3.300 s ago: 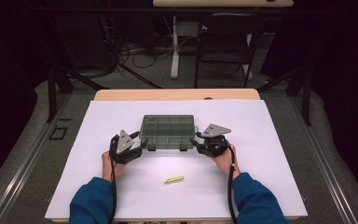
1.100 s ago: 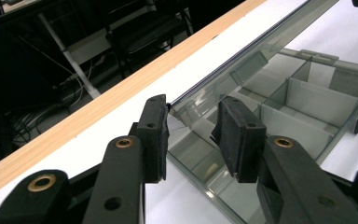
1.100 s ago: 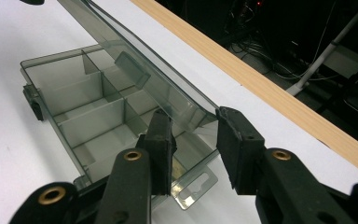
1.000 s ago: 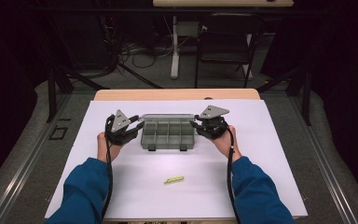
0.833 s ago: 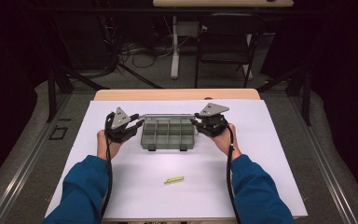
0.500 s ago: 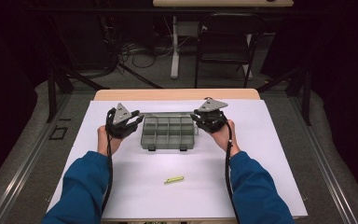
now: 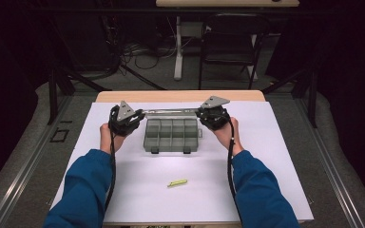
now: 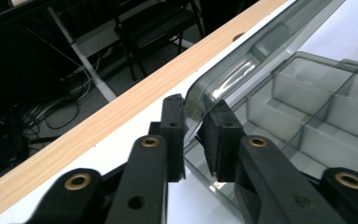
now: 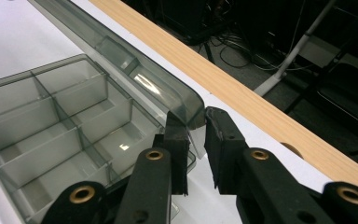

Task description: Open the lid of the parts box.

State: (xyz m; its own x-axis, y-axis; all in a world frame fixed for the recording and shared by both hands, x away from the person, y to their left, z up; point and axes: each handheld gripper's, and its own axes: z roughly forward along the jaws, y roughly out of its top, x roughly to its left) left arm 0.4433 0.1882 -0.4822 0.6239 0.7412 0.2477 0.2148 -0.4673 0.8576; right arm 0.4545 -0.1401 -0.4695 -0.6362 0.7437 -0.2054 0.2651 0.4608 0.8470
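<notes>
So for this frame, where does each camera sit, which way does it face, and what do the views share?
High view: above the person's side, facing forward and down on the white table; blue sleeves, both hands, left tongs and right tongs.
Left gripper view: rides the left tongs, facing the lid's corner and far wooden edge.
Right gripper view: rides the right tongs, facing the opposite corner.
Shared: the open compartment box, its raised lid between each pair of jaws.
</notes>
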